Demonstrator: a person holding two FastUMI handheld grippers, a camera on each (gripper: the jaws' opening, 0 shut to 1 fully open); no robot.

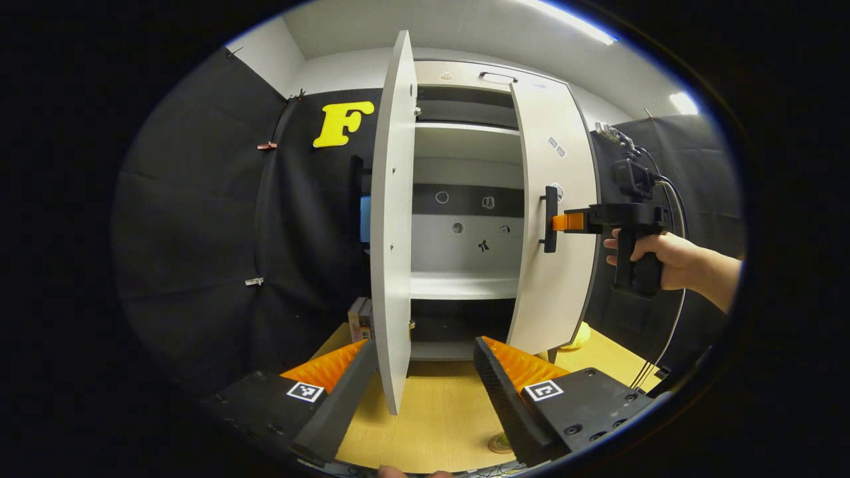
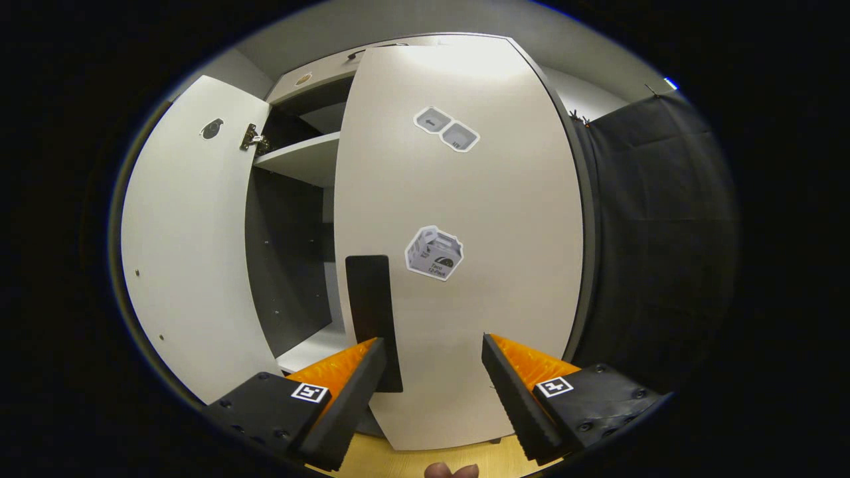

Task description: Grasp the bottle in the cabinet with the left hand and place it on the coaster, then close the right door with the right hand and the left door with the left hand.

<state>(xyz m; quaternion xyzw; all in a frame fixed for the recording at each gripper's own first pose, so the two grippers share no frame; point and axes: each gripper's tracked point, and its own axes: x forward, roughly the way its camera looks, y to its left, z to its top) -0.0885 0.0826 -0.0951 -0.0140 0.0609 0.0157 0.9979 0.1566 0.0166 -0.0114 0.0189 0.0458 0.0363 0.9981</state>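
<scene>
- Now closing the right door point(image 2: 458, 232): judged best done by pushing flat on the panel beside the handle point(image 2: 373, 318), steady, no grabbing.
- Right gripper point(image 2: 431, 385) fingers spread open, holding nothing, close to the door face, handle just left of them.
- Left gripper point(image 1: 425, 388) also spread, empty, left door point(image 1: 392, 219) edge between its fingers.
- Cabinet shelf point(image 1: 465, 285) behind the doors looks bare; can't tell where the bottle sits.

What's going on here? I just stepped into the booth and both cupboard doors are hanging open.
A person is working on a white two-door cabinet with two handheld grippers. The right gripper, jaws open, is up against the right door by its black bar handle, and that door is partly swung in. The left gripper waits open at the left door's edge. The shelves in sight hold no bottle.
</scene>
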